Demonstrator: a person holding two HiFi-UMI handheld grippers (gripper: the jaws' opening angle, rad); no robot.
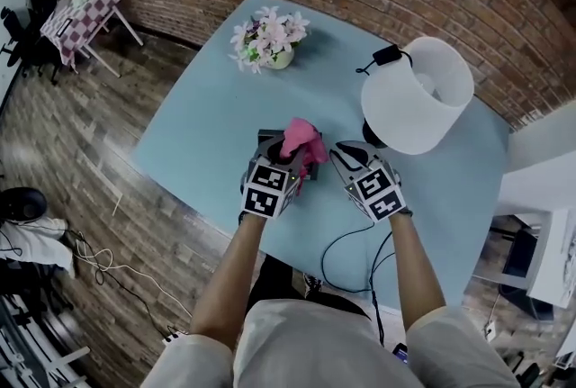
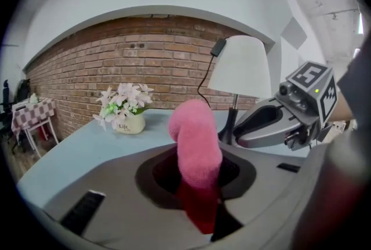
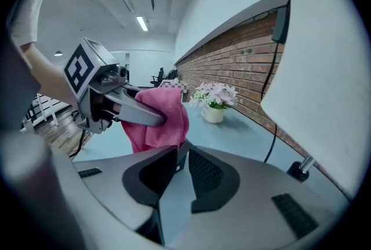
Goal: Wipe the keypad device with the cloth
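**Light blue tabletop** (image 1: 198,134): carries everything here; a brick wall runs along its far side.

**Table lamp** (image 1: 417,94): white shade at the far right, its black cable (image 1: 346,242) trailing off the near edge.

**Pot of pale pink and white flowers** (image 1: 270,40): far centre, well apart from the work.

**Left tongs** (image 1: 284,159): pinching the cloth. Its own view shows the pink fabric bunched between the two jaws and standing up past their tips.

**Right tongs** (image 3: 179,156): jaws spread by a narrow gap through which bare tabletop shows. Nothing is between them, and they hover just right of the cloth, tips near its lower edge.

**Keypad device** (image 1: 267,137): a small dark box near the middle of the tabletop, in front of the lamp base. It is mostly covered by the cloth and the left tongs, so no keys can be made out.

**Pink cloth** (image 1: 301,141): crumpled, held over the device's top.

**Progress:** the cloth is picked up and brought to the device, so wiping appears to be at or near its start. How much of the surface has been cleaned cannot be told. Strokes across the keypad are probably yet to be made.
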